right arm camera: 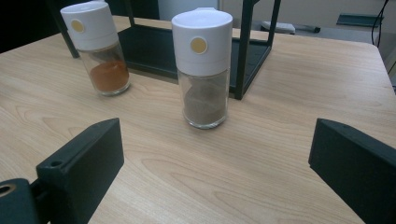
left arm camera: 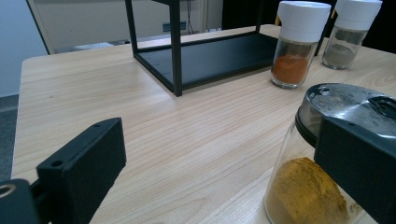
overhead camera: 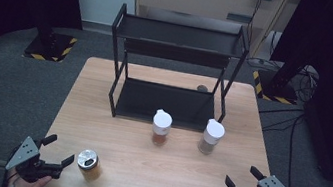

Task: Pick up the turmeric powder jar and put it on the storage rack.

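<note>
Left gripper [overhead camera: 58, 150]: jaws spread wide, holding nothing, at the table's near left corner. Silver-lidded jar of yellow powder [overhead camera: 88, 164]: upright at the near edge, just beside the left gripper's right jaw, not clamped. Right gripper [overhead camera: 243, 177]: jaws spread wide, holding nothing, at the near right corner. White-capped jar of brown powder [overhead camera: 210, 137]: upright, ahead of the right gripper, well apart from it. White-capped jar of orange powder [overhead camera: 161, 128]: upright, mid-table. Both stand just before the black rack [overhead camera: 174, 69], which sits toward the far edge of the wooden table [overhead camera: 95, 112].

Dim, dark-edged high view, soft overhead light, faint shadows — gripper views brighter, nearest jaws blurred
</note>
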Available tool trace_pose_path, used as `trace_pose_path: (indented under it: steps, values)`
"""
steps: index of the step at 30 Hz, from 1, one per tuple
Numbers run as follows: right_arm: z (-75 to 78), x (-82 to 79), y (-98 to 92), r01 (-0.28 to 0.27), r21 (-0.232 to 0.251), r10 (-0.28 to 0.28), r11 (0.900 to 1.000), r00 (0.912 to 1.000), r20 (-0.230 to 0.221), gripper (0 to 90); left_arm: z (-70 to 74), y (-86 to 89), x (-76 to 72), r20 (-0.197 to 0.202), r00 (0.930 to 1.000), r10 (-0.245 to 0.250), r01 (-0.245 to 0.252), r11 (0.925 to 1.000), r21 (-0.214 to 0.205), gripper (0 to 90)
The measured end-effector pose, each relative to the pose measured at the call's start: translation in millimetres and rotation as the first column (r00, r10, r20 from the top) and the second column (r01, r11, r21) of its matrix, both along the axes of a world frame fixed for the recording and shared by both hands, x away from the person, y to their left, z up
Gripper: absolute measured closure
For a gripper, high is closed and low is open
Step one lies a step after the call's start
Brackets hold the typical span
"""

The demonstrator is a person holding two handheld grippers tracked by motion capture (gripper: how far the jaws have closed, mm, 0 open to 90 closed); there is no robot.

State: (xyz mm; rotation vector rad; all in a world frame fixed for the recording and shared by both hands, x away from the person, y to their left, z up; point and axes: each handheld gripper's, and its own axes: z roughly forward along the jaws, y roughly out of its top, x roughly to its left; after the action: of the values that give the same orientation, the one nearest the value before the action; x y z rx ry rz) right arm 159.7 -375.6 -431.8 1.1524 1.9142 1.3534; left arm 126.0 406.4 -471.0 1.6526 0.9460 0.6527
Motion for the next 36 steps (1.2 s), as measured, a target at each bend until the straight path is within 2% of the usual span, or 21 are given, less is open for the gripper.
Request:
trace_pose_path:
  steps: [6,13,20,26,36]
  values:
    - [-1.2,1.0,-1.6,-0.003,0.006,0.003,1.0000,1.0000,-0.003,3.3,0.5,-1.5,0.4,0.004,1.0000,-0.001,0.001,1.0000,0.006,1.2]
    - [-1.2,1.8,-2.5,-0.005,0.017,0.006,0.9998,0.9999,-0.011,3.2,-1.1,1.3,-1.0,0.006,1.0000,0.006,-0.006,1.0000,-0.007,1.2]
    - [-0.1,1.7,0.2,-0.003,0.004,0.003,1.0000,1.0000,-0.009,3.3,-2.3,4.4,-0.6,0.004,1.0000,0.007,-0.007,0.9994,-0.034,1.0]
    - [0.0,1.9,0.1,-0.001,0.004,0.001,1.0000,0.9999,-0.013,3.3,1.1,6.7,0.5,0.002,0.9999,0.013,-0.013,0.9986,-0.052,1.0]
    - [0.2,2.1,0.9,-0.001,0.001,0.001,1.0000,0.9999,-0.014,3.4,13.8,11.6,2.1,0.010,0.9999,0.008,-0.007,0.9986,-0.053,1.1]
